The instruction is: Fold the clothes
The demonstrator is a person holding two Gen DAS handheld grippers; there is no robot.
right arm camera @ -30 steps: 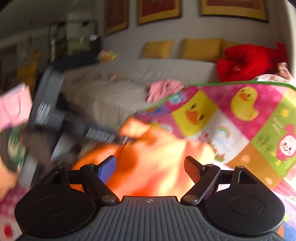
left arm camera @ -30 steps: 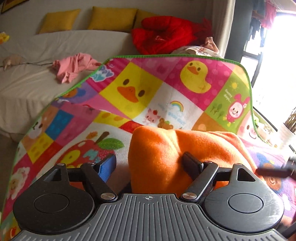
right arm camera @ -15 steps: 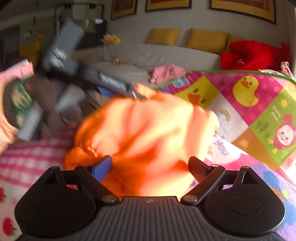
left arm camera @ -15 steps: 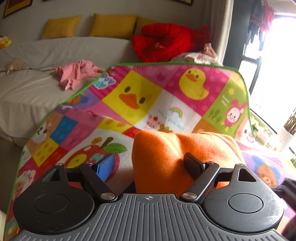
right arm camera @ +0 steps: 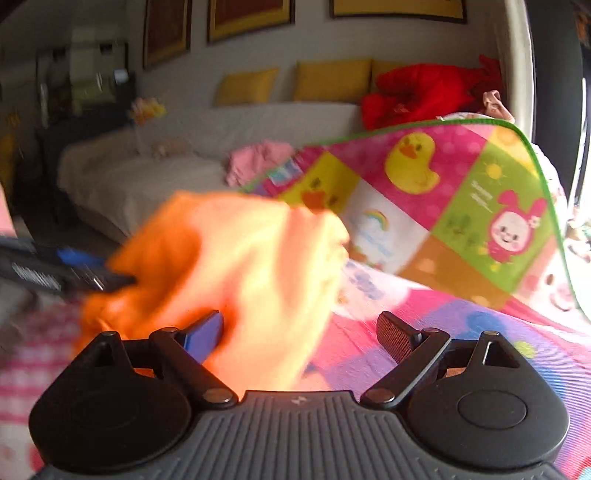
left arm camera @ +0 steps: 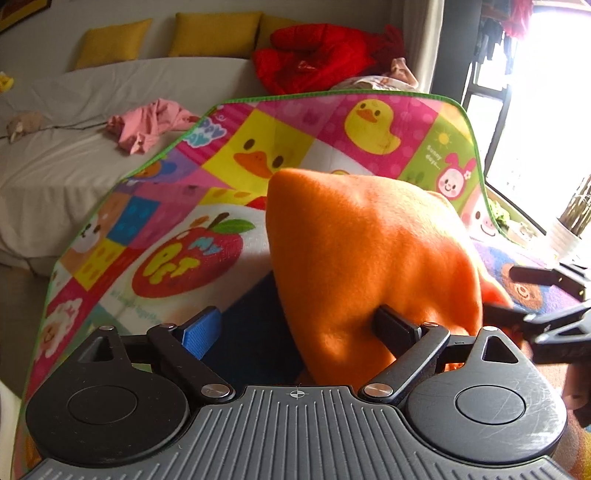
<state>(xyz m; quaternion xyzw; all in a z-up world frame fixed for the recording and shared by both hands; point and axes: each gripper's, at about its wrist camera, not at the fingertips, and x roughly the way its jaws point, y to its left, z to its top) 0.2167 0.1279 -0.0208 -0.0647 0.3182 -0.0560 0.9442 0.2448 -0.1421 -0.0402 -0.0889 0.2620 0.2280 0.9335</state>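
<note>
An orange fleece garment (left arm camera: 369, 240) stands bunched on the colourful play mat (left arm camera: 177, 258), right in front of my left gripper (left arm camera: 295, 321). Its jaws are opening. The black finger (left arm camera: 391, 325) presses into the cloth and the blue pad (left arm camera: 203, 328) stands clear of it. In the right wrist view the garment (right arm camera: 240, 258) is blurred. It hangs over the blue finger (right arm camera: 207, 332) of my right gripper (right arm camera: 301, 325), whose jaws are wide apart with the black finger (right arm camera: 395, 332) free. The right gripper (left arm camera: 502, 291) also shows at the cloth's right side.
The mat's far end (left arm camera: 369, 122) curls up against a white sofa (left arm camera: 74, 166). On the sofa lie a pink garment (left arm camera: 147, 123), a red jacket (left arm camera: 314, 55) and yellow cushions (left arm camera: 214, 33). A white pot (left arm camera: 565, 236) stands by the bright window.
The left jaws have spread wider, and the orange bunch now stands taller and closer. In the right wrist view the cloth has slid left, off the black finger. The left gripper there has dropped lower.
</note>
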